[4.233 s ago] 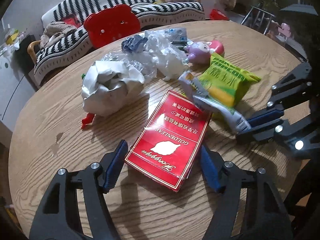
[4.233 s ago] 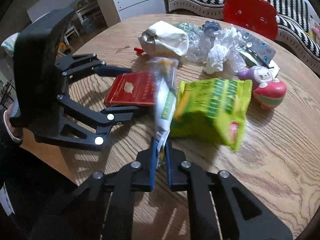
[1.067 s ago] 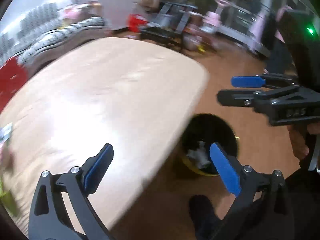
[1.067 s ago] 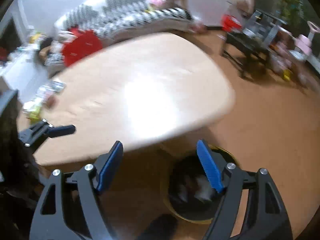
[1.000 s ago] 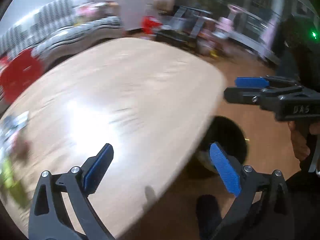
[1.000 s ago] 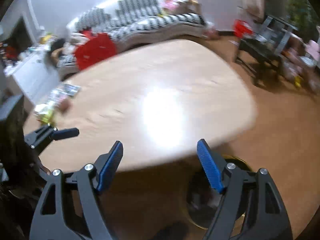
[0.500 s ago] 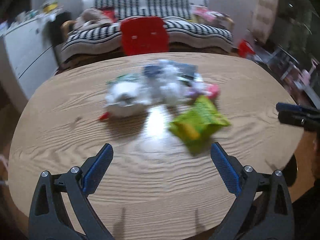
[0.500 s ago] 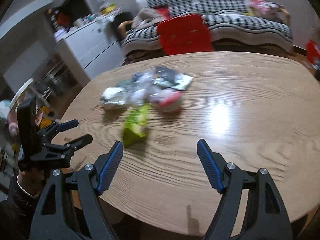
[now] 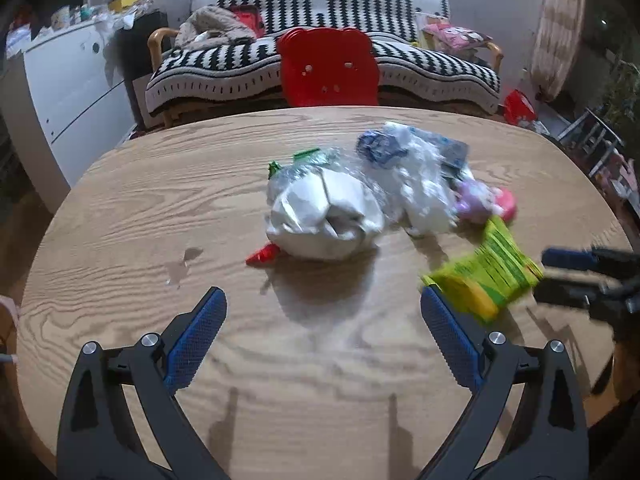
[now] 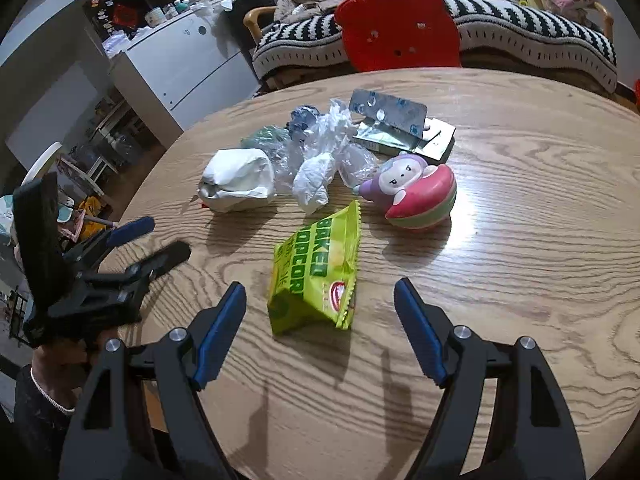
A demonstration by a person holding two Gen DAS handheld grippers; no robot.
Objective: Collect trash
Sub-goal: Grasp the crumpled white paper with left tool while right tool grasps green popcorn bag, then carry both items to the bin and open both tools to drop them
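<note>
A green snack bag [image 10: 314, 276] lies on the round wooden table [image 10: 520, 280], its near end between the spread fingers of my right gripper [image 10: 320, 298], which is open and not touching it. Behind it sit a crumpled white paper bag [image 10: 238, 180], clear plastic wrap [image 10: 320, 152], a blister pack [image 10: 388, 110] and a pink-and-purple toy [image 10: 412, 192]. My left gripper [image 9: 320, 312] is open over bare wood in front of the white paper bag [image 9: 324, 220]. A small red scrap [image 9: 262, 256] lies beside that bag. The green snack bag [image 9: 488, 276] is to its right, by the right gripper [image 9: 542, 277].
A red chair [image 10: 400, 28] stands at the table's far edge, with a striped sofa [image 9: 320, 60] behind it. A white cabinet [image 10: 188, 64] is at the left. The left gripper [image 10: 166, 237] and the hand holding it hover over the table's left rim.
A second ago both grippers hung open by the black bin beside the table. They have swung back to the table and closed in on the trash pile. The red box and long wrapper are gone.
</note>
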